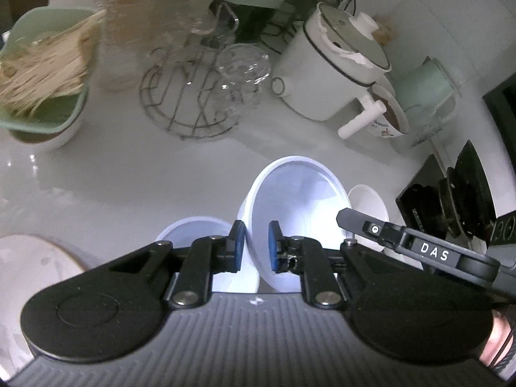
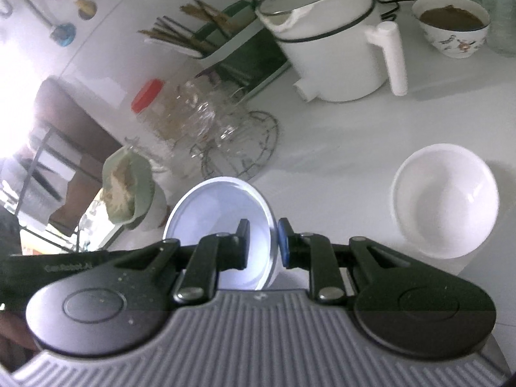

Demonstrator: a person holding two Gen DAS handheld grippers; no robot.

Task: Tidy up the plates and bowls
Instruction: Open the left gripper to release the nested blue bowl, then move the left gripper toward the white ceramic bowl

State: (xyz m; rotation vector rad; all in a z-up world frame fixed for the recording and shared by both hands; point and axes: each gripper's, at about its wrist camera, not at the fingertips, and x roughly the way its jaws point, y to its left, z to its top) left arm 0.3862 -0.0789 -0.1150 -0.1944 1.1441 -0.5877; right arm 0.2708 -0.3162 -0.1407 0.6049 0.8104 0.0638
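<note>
My left gripper (image 1: 256,246) is shut on the rim of a pale blue bowl (image 1: 300,203), held tilted above the white counter. A second pale blue bowl (image 1: 190,232) sits just below and left of it. A white bowl (image 1: 371,204) lies to the right, partly behind the other gripper's finger. A white plate (image 1: 35,271) shows at the lower left. My right gripper (image 2: 262,245) is shut on the rim of a pale blue bowl (image 2: 219,213), held on edge. A white bowl (image 2: 445,200) sits on the counter to its right.
A wire rack with glasses (image 1: 200,96) stands mid-counter. A white lidded pot (image 1: 335,71) and a patterned bowl with brown contents (image 2: 451,25) are at the back right. A green bowl of noodles (image 1: 42,71) is at the left. A red-capped jar (image 2: 151,96) stands behind the rack.
</note>
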